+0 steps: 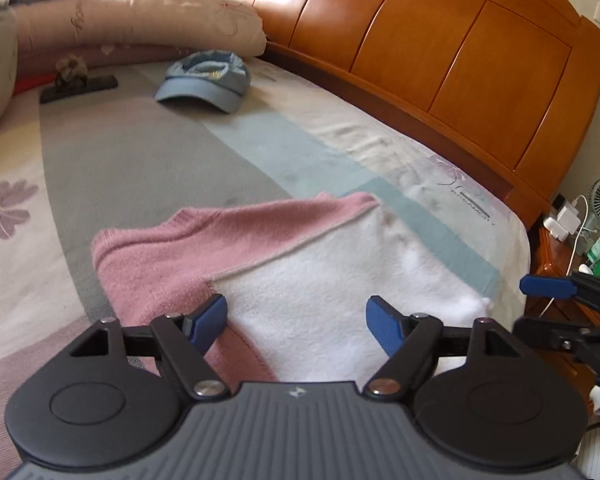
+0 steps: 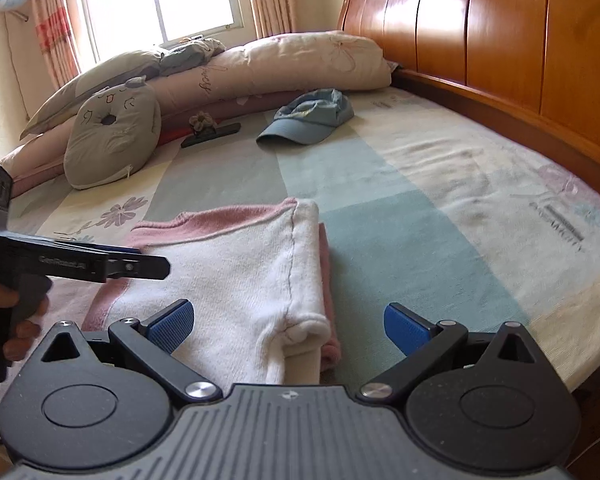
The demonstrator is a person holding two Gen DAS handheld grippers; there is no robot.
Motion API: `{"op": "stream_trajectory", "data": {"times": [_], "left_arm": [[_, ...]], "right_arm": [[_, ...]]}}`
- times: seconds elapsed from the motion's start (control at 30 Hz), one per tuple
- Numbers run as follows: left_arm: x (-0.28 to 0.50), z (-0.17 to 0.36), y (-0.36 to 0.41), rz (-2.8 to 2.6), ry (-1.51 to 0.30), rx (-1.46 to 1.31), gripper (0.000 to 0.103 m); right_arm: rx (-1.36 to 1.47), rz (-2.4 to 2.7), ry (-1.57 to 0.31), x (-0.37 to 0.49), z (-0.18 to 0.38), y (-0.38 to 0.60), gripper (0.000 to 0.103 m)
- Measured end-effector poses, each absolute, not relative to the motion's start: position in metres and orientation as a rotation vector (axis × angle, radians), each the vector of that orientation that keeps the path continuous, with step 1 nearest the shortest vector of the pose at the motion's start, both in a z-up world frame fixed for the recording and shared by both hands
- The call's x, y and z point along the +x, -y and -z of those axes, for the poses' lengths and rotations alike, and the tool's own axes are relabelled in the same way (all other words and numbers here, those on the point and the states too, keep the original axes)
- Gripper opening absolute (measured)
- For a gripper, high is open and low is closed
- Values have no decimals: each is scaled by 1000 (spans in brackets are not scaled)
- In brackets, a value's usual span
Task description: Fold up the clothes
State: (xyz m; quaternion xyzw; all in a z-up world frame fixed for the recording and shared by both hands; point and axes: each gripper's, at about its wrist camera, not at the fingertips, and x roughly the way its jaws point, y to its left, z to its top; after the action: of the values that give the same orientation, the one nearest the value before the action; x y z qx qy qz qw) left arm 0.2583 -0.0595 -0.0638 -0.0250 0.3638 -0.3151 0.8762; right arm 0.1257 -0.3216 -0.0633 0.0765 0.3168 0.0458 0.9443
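- Bedroom setting: a wide bed [image 2: 440, 184] with a patchwork sheet of grey, pale blue and cream, a wooden headboard [image 1: 440, 40] behind it, pillows and a blue cap [image 2: 308, 120] well beyond my work area.
- My garment — a pink-and-white knit sweater [image 2: 236, 264] — lies near the bed's front edge, already doubled over, white panel on top of pink.
- Left gripper [image 1: 296, 320] hovers over the sweater with jaws spread wide and nothing between the pads; right gripper [image 2: 288, 324] is likewise wide open and holds nothing, straddling the sweater's folded right edge.
- I judge a fold is finished and released, or the next one is about to start; the next move calls for both grippers to drop and pinch the near hem — through both layers — before carrying it away.
- Hard to read: the sweater's near edge is hidden under both gripper bodies, so I cannot tell how many layers lie there or whether any sleeve sticks out.
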Motion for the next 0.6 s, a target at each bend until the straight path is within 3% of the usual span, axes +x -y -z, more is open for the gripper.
{"op": "stream_trajectory", "data": {"times": [0.2, 0.43, 0.6], "left_arm": [[232, 42, 42, 626, -727, -98, 81], [220, 40, 30, 610, -747, -168, 82], [218, 43, 39, 655, -760, -153, 82]], "right_arm": [[174, -208, -607, 134, 52, 304, 103], [143, -290, -767, 163, 98, 281, 103], [45, -258, -740, 150, 83, 265, 103]]}}
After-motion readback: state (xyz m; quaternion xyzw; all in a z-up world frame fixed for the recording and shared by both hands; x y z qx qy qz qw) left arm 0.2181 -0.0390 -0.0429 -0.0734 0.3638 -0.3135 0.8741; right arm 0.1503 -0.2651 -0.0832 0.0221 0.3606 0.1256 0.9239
